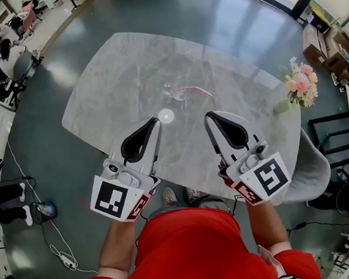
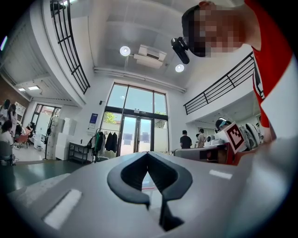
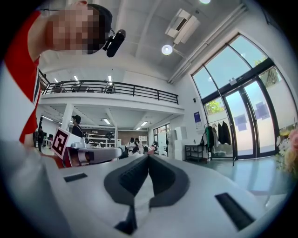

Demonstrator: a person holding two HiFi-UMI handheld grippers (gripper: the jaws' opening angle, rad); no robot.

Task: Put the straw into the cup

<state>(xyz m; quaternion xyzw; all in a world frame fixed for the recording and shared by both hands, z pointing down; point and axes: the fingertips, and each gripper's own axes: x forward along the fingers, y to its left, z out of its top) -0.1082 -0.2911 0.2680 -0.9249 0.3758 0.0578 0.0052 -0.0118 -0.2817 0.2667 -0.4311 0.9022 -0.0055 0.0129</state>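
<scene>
A small clear cup (image 1: 171,91) stands near the middle of the grey marble table (image 1: 110,81). A pink straw (image 1: 196,91) reaches from the cup out to the right; I cannot tell how far it sits inside. My left gripper (image 1: 156,121) hovers above the table's near side, left of the cup, its jaws shut with nothing between them. My right gripper (image 1: 209,116) hangs level with it on the right, also shut and empty. Both gripper views look out level across the room, and the closed tips show in the left gripper (image 2: 148,154) and right gripper (image 3: 148,156) views.
A white round disc (image 1: 166,115) lies on the table just in front of the cup, between the two grippers. A vase of pink flowers (image 1: 300,87) stands at the table's right edge. A grey chair (image 1: 312,173) sits at the near right. People sit far off at the upper left.
</scene>
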